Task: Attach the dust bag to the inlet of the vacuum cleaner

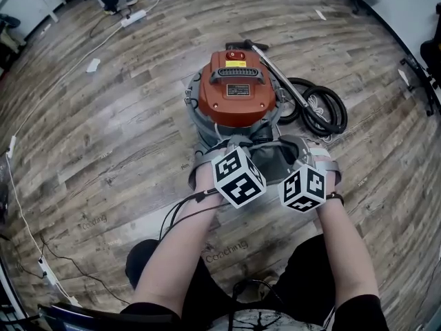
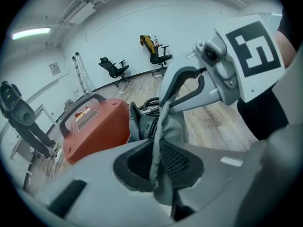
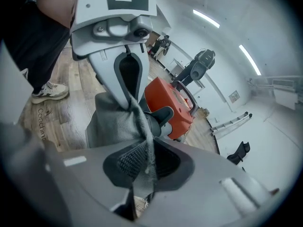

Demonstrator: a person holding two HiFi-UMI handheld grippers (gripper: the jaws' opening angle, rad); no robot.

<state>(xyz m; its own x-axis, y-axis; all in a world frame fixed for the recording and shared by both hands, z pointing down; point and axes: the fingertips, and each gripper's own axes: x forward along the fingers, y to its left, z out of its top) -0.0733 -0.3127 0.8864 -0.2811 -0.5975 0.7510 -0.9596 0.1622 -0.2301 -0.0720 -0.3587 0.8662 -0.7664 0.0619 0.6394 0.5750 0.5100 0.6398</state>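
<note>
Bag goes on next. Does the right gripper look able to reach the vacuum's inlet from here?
Probably yes: the right gripper, shut on the dust bag, sits close before the inlet, with only the bag's cloth between.

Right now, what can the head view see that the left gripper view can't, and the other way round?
Only the head view shows the person's left forearm, a white power strip on the floor and someone's feet beyond it. Only the left gripper view shows a ladder by the wall, a ceiling light and, close up, the left hand-held gripper pinching the dust bag at its edge. Both show the orange vacuum cleaner, the grey bag and the right hand-held gripper.
</note>
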